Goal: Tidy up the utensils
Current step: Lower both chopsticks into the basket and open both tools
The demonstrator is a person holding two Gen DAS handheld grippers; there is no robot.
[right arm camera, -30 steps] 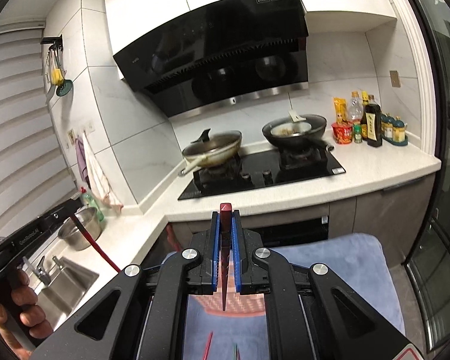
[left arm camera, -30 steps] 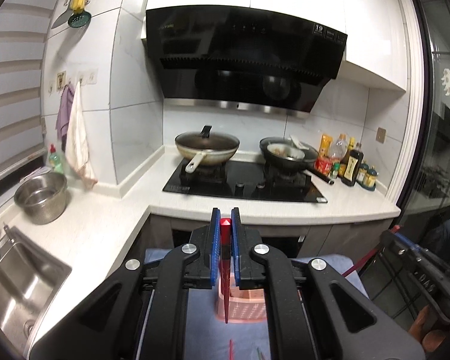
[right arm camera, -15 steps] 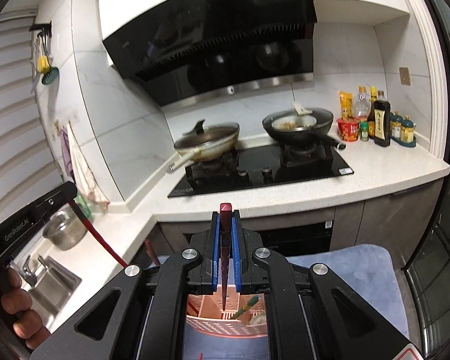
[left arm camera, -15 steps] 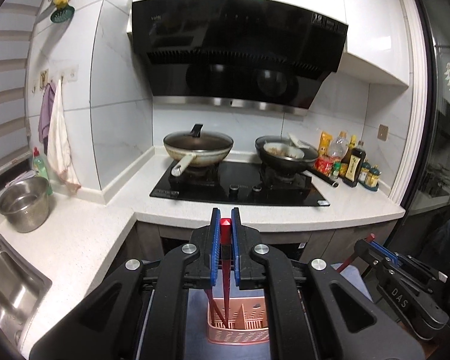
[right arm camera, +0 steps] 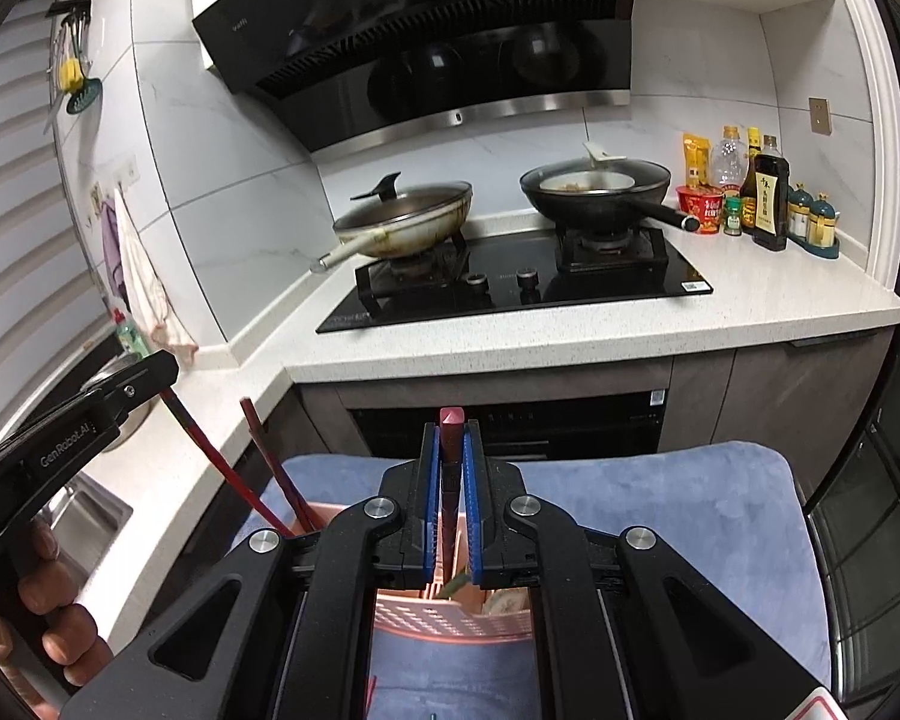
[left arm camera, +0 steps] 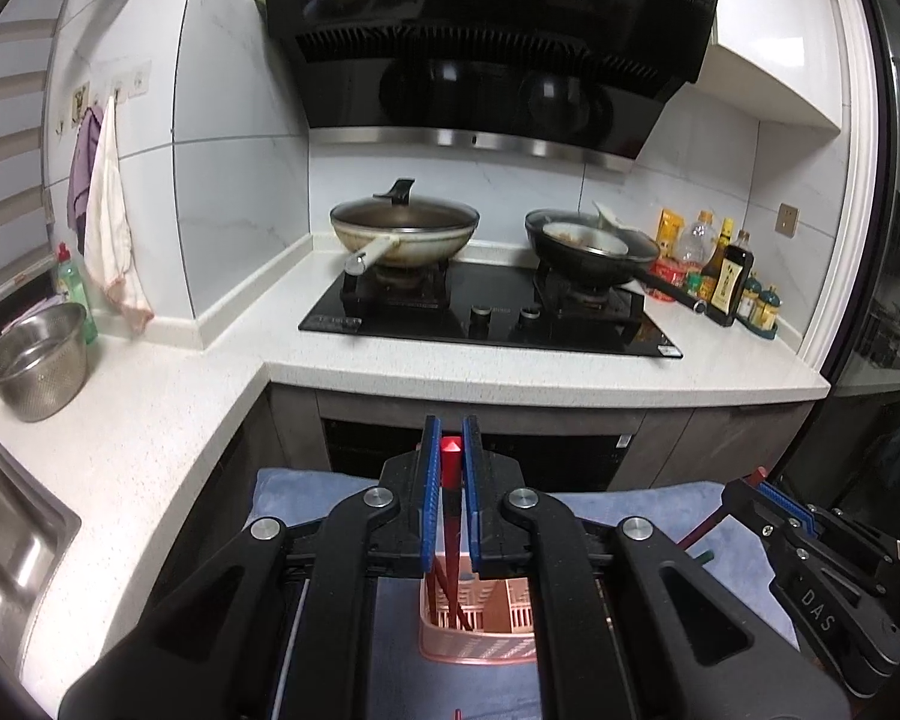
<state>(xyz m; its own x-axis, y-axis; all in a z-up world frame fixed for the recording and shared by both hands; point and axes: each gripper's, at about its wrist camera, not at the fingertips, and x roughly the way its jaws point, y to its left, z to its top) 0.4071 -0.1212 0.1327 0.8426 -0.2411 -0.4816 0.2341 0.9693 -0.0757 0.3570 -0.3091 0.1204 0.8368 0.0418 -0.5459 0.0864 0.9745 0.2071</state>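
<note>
Below, each tool grips one red chopstick between its blue pads. The left tool [left arm camera: 447,462] is clamped on a red chopstick [left arm camera: 450,516] whose square top shows between the fingertips; its shaft runs down and toward the camera into the left compartment of the pink basket [left arm camera: 480,654], where other red sticks already stand. In the right wrist view the right tool [right arm camera: 450,462] is closed on a darker red chopstick [right arm camera: 450,420], its top poking just past the pads, its lower end hanging over the pink basket [right arm camera: 450,624] near the middle divider. At far left of that view the left tool [right arm camera: 150,378] shows from the side with its stick slanting into the basket's left end, beside a leaning chopstick [right arm camera: 276,468]. The basket sits on a blue mat [right arm camera: 690,510].
</note>
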